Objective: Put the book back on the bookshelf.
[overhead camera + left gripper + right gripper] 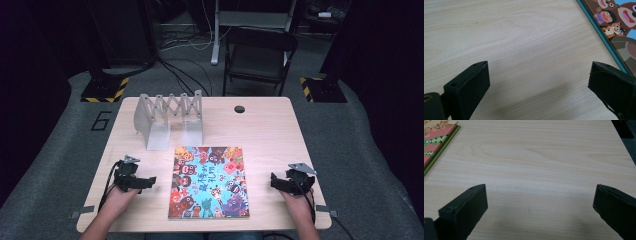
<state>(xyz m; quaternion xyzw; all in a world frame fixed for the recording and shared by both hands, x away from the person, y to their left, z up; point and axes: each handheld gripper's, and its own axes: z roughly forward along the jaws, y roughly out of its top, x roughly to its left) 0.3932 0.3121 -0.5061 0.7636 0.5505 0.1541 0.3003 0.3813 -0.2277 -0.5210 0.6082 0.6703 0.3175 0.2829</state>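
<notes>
My left gripper [134, 181] and right gripper [290, 182] rest wide apart, empty, flanking the picture book [210, 182] lying flat at the counter's [265, 135] near edge; prying its thin edge could skid it off.

Bright, even light on the table [270, 130], dark surroundings; gripper views show soft shadows, slight blur.

The high view looks forward and down over the whole table [270, 130]; both gripper views skim its wood closely, sharing the picture book's [210, 182] edges.
</notes>
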